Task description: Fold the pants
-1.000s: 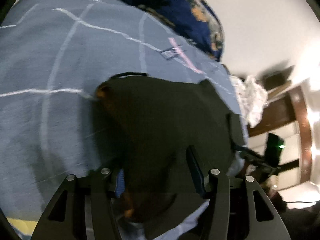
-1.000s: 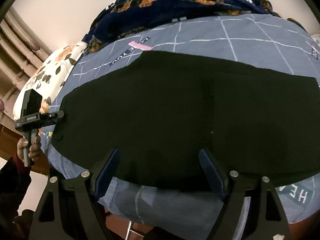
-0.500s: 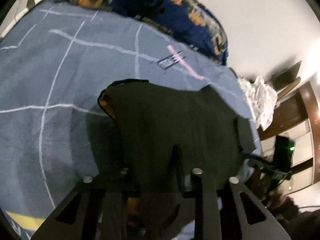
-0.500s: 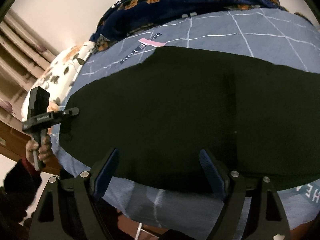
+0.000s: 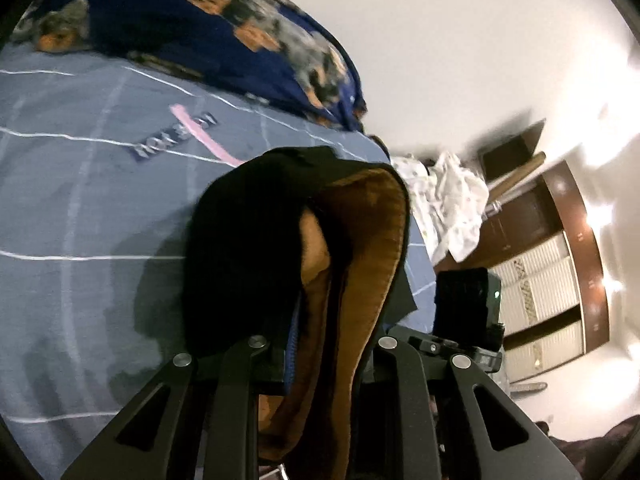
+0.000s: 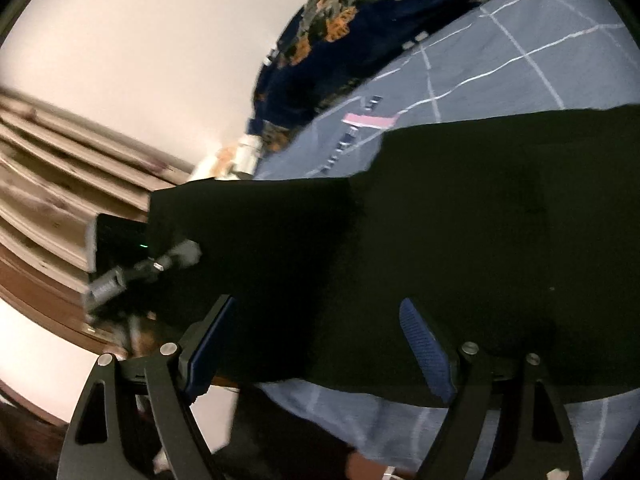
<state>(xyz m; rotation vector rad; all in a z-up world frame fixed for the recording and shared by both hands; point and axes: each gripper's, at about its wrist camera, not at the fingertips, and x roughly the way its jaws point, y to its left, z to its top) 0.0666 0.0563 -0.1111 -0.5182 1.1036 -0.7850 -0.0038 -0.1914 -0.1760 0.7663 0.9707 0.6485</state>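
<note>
1. Now I see the pants, black, lying across the bed; one end is lifted off it and shows an orange-brown lining.
2. My left gripper pinches that lifted end; its jaws have just closed on the cloth.
3. My right gripper stands spread at the near edge, with black cloth between the pads; I cannot tell if they touch it.
4. Beyond lie a dark floral blanket and white cloth.
</note>
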